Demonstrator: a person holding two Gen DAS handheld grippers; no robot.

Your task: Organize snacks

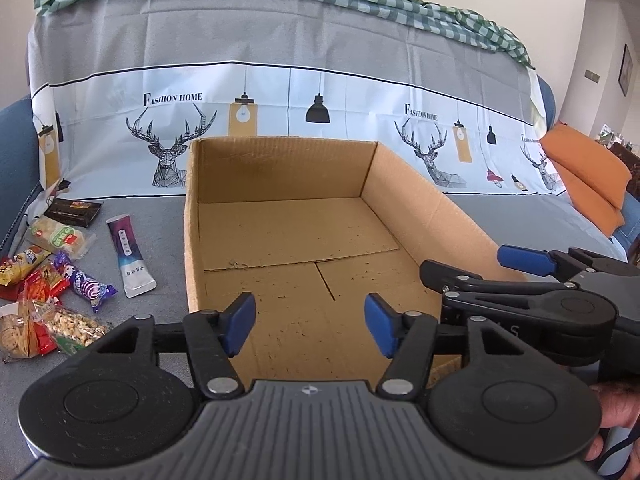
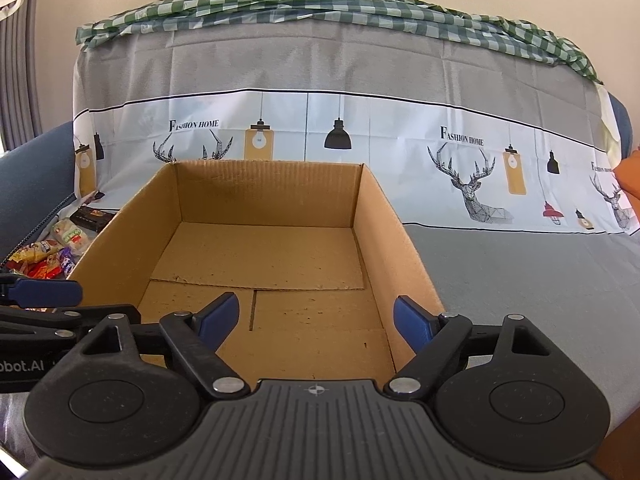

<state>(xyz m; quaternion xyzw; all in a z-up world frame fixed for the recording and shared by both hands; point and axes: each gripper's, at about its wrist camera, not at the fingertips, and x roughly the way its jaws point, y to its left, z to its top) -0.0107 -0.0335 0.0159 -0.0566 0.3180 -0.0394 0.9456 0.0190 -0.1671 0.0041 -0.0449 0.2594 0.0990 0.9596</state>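
My left gripper and right gripper both hang parted and empty over the near edge of the bare cardboard box. The snack packets lie heaped on the grey cover left of it, just beside the box's left wall; I judge them light, crinkly and slippery, some crushable, so I would pinch a sealed end seam gently

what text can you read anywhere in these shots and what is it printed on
"FASHION HOME": on the printed cover draped over the sofa, beside the deer drawings; repeated further right.
"obot.AI": on the left tool, cut off by the frame edge in the right wrist view.
Snack wrappers and the purple pouch: printing too small to read.
Cardboard box: no text visible.
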